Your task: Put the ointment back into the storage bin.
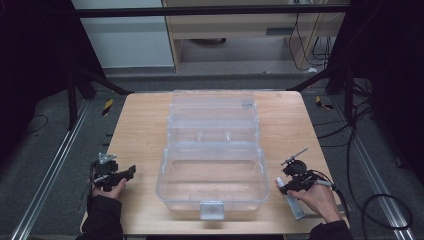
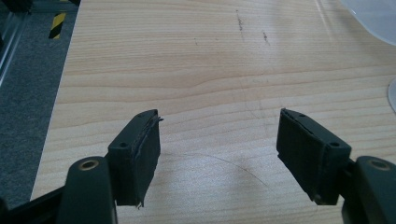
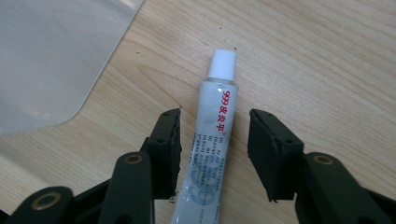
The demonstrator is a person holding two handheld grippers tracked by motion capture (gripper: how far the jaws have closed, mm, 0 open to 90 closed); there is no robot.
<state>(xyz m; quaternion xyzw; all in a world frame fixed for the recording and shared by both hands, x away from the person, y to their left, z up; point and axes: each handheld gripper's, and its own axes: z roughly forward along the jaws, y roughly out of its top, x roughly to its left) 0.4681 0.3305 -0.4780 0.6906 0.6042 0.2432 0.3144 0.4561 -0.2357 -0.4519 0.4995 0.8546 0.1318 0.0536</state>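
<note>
White-capped and printed with red lettering, the ointment tube (image 3: 212, 135) lies flat on the wooden table (image 3: 327, 60), running up the middle of the right gripper view between the two black jaws of the right gripper (image 3: 214, 151). Those jaws stand apart, one on each side of the tube with a sliver of wood showing on both flanks, so nothing is gripped yet. In the high view the tube (image 1: 290, 197) sits at the lower right, just beside the near right corner of the clear plastic storage box (image 1: 212, 170), whose lid stands open toward the top of the frame.

The step in hand looks like the pick-up of the tube. To do it well, lower the right gripper (image 1: 296, 181) until the pads (image 3: 266, 149) nearly brush the table, keep the tube centred, and close on the firm upper body below the cap rather than on the soft lower part, which would likely squash and slip. A gentle squeeze should do; too hard risks denting it. Lift straight up before swinging toward the box, since the rounded wall (image 3: 60, 56) at the upper left is close.

Over at the lower left of the high view, the left gripper (image 1: 120, 175) rests by the table edge; its jaws (image 2: 219, 154) are wide open over bare wood, holding nothing.
</note>
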